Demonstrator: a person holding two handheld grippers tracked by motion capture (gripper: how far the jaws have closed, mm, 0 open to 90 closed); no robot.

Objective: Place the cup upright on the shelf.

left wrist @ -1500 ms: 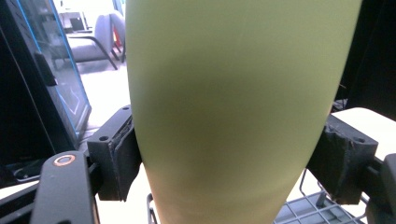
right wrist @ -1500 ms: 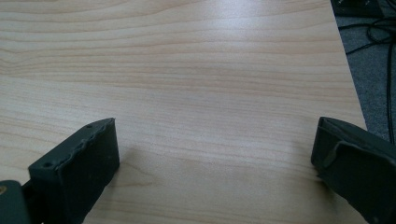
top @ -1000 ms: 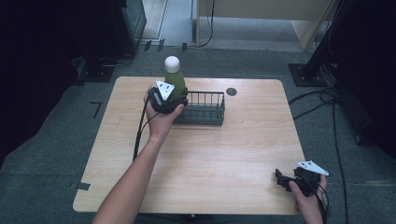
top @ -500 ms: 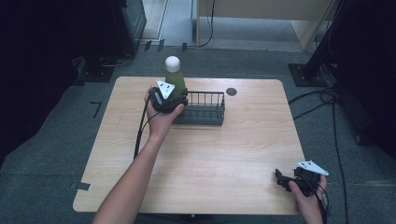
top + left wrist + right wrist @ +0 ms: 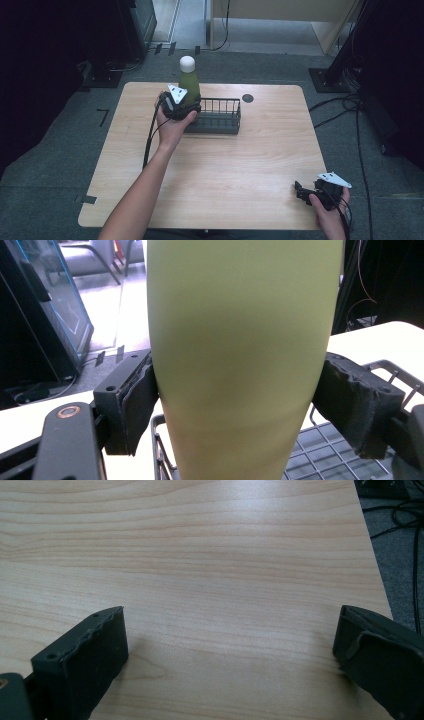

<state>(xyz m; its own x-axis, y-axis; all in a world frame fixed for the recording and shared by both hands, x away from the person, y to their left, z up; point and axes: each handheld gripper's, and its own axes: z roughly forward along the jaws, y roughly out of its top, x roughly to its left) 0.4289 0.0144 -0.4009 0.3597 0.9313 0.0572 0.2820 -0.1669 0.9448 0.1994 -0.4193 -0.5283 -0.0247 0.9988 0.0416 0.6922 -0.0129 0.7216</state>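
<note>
Gripping the green bottle (image 5: 240,355) at its lower body, the left gripper (image 5: 181,106) has both pads (image 5: 142,397) pressed on it at the left end of the wire basket (image 5: 220,116), far on the table (image 5: 240,165). Whichever way the bottle goes, it should stay upright and move straight, clear of the basket's rim. At the near right corner, the right gripper (image 5: 227,655) rests with jaws spread wide and nothing between them.

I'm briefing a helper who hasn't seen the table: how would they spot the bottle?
Find the wooden table, then the black wire basket near its far edge. The bottle stands upright at the basket's left end, clamped by the left gripper: pale green with a white cap.
</note>
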